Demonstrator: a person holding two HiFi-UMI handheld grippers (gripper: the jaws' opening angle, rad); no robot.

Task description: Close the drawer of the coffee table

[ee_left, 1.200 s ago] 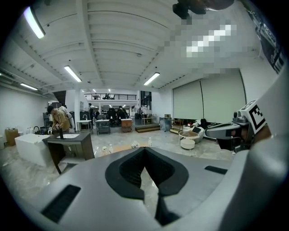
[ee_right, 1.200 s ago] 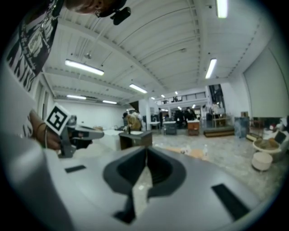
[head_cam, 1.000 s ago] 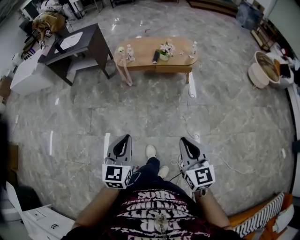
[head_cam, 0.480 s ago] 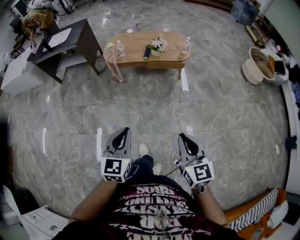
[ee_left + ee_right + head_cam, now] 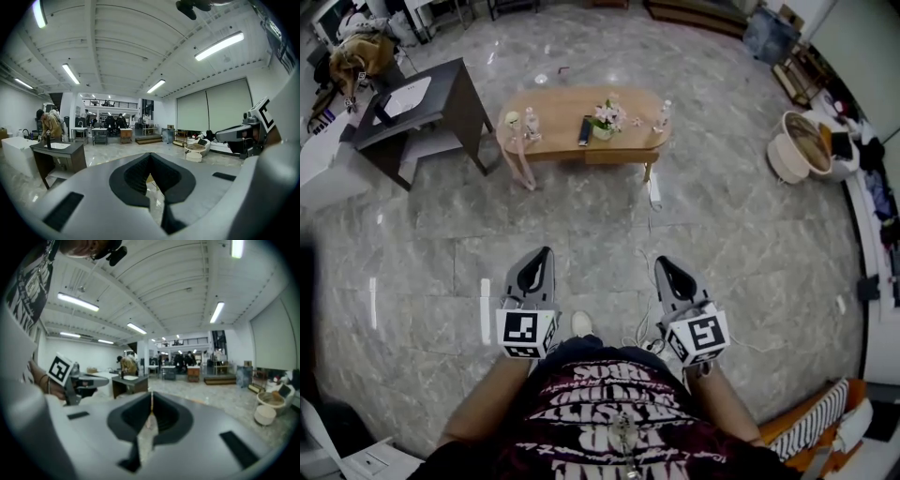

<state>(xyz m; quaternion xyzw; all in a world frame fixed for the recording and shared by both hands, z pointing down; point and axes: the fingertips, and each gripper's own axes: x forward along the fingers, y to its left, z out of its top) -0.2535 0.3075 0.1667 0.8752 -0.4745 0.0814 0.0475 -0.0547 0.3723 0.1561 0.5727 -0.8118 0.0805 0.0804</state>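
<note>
The table (image 5: 558, 108) stands on the marble floor at the top of the head view, well apart from the person. Its long axis runs left to right across that view. Under the near long edge, toward the right half, a box-like front is seen. It is taken to be the drawer (image 5: 619, 156), though how far out it stands cannot be told from this far away. On the top a flower pot (image 5: 605, 119), a remote (image 5: 584, 129) and two small bottles (image 5: 530, 123) are set, all clear of the near edge.

Both grippers are held low in front of the person's body and point toward the table. The left gripper (image 5: 544, 255) is closed with nothing in it: its own view shows the jaws brought together at the tips, with only floor beyond them. The right gripper (image 5: 662, 264) is likewise closed and empty, its jaws meeting in a thin line in its own view.

The drawer lies straight ahead and far off, with open floor and a loose cable (image 5: 649, 323) between. Its face is turned toward the person, so the closing push is judged to run away from the body, across the table's short axis. The two grippers are about equally far from it. The right gripper stands closer to the drawer's line and the left is offset toward the table's left end, so the right is judged the nearer hand for the push. The step in hand is judged to be the approach, and the drawer is untouched.
</note>
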